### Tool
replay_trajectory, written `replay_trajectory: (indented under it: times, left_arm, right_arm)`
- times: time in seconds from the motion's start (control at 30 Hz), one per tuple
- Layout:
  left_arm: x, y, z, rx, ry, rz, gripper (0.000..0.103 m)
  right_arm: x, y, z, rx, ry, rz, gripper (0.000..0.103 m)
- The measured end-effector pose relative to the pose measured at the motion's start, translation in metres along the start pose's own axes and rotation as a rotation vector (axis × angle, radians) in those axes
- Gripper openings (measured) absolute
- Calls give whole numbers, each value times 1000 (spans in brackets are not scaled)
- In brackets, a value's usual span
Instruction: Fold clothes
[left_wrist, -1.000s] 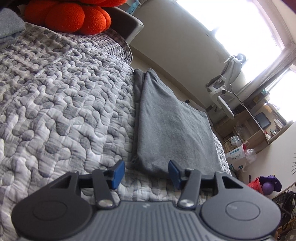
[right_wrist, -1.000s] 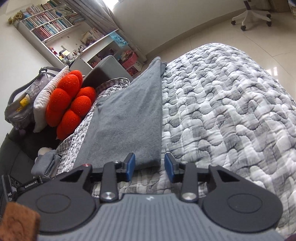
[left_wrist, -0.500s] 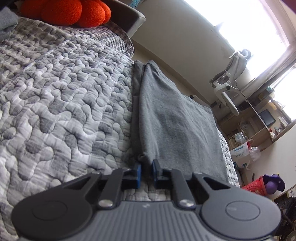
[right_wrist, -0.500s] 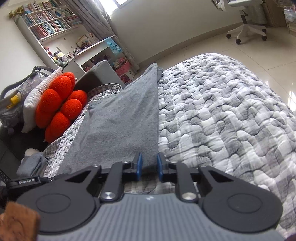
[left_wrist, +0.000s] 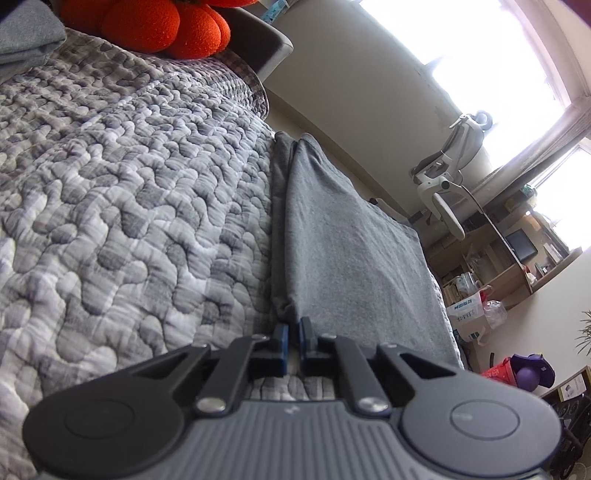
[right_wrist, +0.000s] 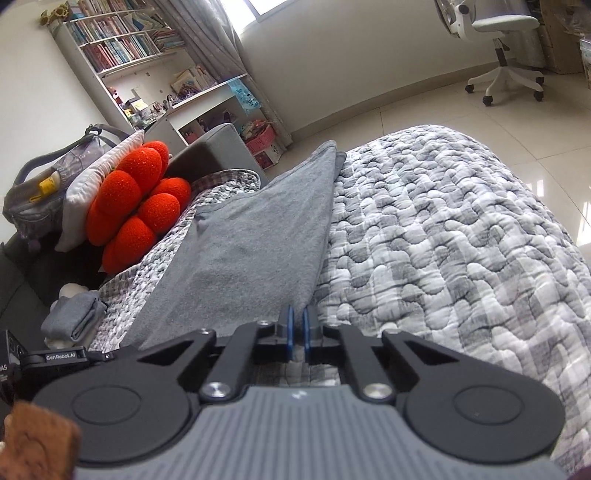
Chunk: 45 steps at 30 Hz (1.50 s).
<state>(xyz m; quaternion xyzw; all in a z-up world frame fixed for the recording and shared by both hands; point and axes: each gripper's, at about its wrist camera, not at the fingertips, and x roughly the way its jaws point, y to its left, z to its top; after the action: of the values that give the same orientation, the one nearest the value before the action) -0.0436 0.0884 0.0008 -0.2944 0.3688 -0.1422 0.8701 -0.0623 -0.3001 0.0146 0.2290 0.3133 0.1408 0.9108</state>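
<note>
Grey garment (left_wrist: 351, 251) lies folded lengthwise on the quilted bedspread (left_wrist: 129, 206), L gripper (left_wrist: 291, 332) and R gripper (right_wrist: 296, 321) each pinched nearly closed on a near corner of its hem, tho pad contact w/ cloth is prob. hidden behind the blue pads (right_wrist: 287, 330), orange cushion (right_wrist: 136, 206) beyond.

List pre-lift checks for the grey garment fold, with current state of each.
1. Left gripper shut on a near corner of the grey garment: ok.
2. Right gripper shut on the other near corner of it: ok.
3. Fingers pinch all layers, and no quilt: cannot tell, hidden.
4. Garment lies flat, already folded lengthwise: ok.
5. Far end free of the orange cushion: ok.
6. Quilt beside the garment bare for landing: ok.
</note>
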Motion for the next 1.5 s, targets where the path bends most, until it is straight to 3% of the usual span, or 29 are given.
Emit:
replay_trajectory:
  times: [0.03, 0.17, 0.37, 0.47, 0.5, 0.53, 0.57, 0.6, 0.73, 0.87, 0.93, 0.97, 1.0, 1.03, 1.27, 1.5]
  left_arm:
    - [-5, 0, -4, 9, 4, -3, 0]
    - [-25, 3, -21, 54, 21, -17, 0]
    - [-40, 0, -15, 100, -14, -53, 2]
    - [-31, -3, -7, 81, -14, -57, 15]
    - [-26, -3, -6, 75, -11, -52, 27]
    - [-20, -3, -5, 66, -7, -45, 43]
    - [-14, -2, -5, 56, -2, -39, 48]
    - [-9, -2, -4, 47, 3, -32, 51]
    - [7, 0, -1, 20, -15, -38, 53]
    - [18, -4, 3, 28, -26, -36, 44]
    - [22, -3, 4, 28, -19, -12, 14]
    - [23, -1, 4, 15, -19, -10, 12]
    - [23, 1, 4, 8, -21, -13, 11]
    - [22, 3, 3, 4, -24, -20, 10]
    - [-5, 10, -9, -9, -43, -65, 8]
    - [-65, 7, -51, 74, 4, -80, 8]
  right_arm:
    - [-3, 1, -2, -4, 2, 4, 7]
    - [-22, 7, -11, -38, 14, 31, 2]
    - [-38, 2, -14, -73, 1, 21, 6]
    - [-33, -4, -14, -14, 10, 59, 11]
    - [-30, -5, -14, 2, 12, 73, 12]
    - [-27, -6, -16, 24, 14, 88, 19]
    - [-23, -6, -17, 42, 17, 90, 29]
    - [-19, -6, -17, 58, 18, 81, 49]
    - [-6, -9, -20, 80, 8, 55, 53]
    - [3, -12, -16, 161, -4, 59, 52]
    - [5, -10, -14, 171, -8, 49, 47]
    - [8, -9, -14, 160, -6, 27, 39]
    - [11, -7, -14, 146, -3, 1, 23]
    - [13, -5, -15, 132, -8, -21, 13]
    - [-6, -4, -15, 115, -10, 32, 7]
    - [-58, 3, -36, 49, 51, 87, 7]
